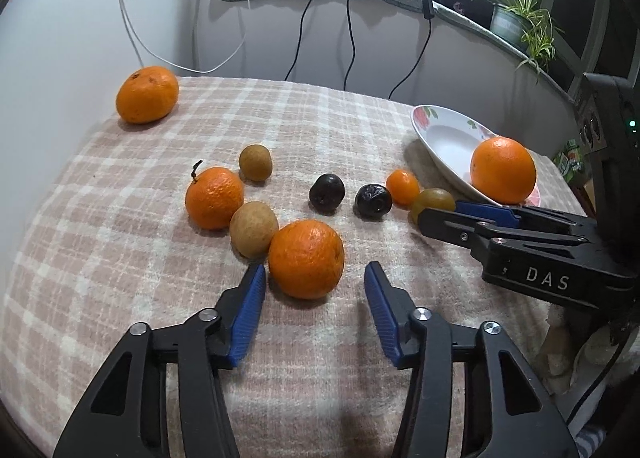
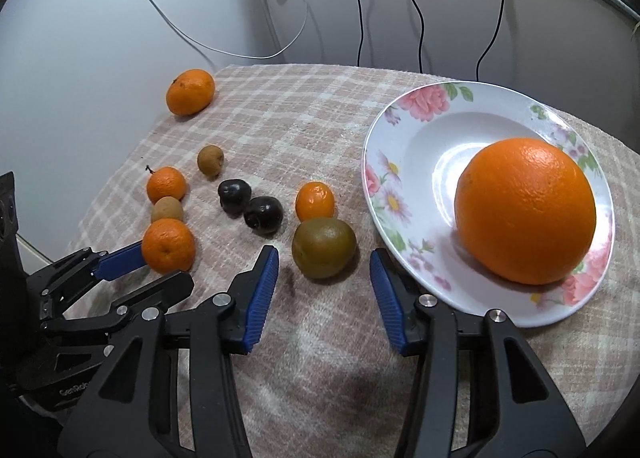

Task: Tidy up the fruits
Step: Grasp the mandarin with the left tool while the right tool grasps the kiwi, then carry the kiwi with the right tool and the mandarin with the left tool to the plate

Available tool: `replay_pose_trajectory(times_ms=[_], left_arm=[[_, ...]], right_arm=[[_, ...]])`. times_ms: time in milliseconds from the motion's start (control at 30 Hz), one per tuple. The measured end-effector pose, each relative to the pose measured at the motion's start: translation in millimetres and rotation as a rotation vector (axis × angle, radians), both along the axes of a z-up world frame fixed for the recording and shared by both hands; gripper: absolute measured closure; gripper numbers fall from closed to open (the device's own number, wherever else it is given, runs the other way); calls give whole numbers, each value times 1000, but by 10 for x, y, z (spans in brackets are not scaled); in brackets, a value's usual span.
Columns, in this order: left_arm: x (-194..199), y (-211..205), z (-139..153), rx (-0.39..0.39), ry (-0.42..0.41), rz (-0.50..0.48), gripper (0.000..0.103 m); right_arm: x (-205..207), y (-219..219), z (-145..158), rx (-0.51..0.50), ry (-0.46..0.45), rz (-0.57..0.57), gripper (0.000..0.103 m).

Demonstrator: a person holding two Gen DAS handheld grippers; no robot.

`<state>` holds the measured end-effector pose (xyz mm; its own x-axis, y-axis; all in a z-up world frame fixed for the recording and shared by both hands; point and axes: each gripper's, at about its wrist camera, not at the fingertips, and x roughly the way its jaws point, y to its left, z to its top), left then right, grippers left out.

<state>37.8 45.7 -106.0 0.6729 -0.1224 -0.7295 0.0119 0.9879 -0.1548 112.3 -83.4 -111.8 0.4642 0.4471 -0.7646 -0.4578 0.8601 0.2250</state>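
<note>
On the counter [image 2: 320, 358], left to right: 9 fruits lie loose; 1 large orange [image 2: 526, 210] sits on the plate [image 2: 400, 162]. Left claw [image 1: 315, 280] part-open beside a mandarin [image 1: 306, 258]; right claw [image 2: 324, 262] part-open before a greenish fruit [image 2: 324, 247], neither gripping. Judged barely begun.

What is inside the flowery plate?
One big orange sits on the flowery plate. Nothing else shows on it, but the spot under the orange is covered.
</note>
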Motion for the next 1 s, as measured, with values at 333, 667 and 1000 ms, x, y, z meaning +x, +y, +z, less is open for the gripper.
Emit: replay_pose_trajectory(times_ms=[333, 667, 1000], left_arm=[[38, -11, -45, 25, 4, 20, 67], [12, 19, -33, 11, -6, 27, 68], [-53, 6, 137, -10, -37, 29, 68]], right_arm=[[4, 139, -22, -74, -48, 30, 66], [5, 84, 4, -45, -50, 35, 72], [-60, -27, 150, 7, -73, 51, 73]])
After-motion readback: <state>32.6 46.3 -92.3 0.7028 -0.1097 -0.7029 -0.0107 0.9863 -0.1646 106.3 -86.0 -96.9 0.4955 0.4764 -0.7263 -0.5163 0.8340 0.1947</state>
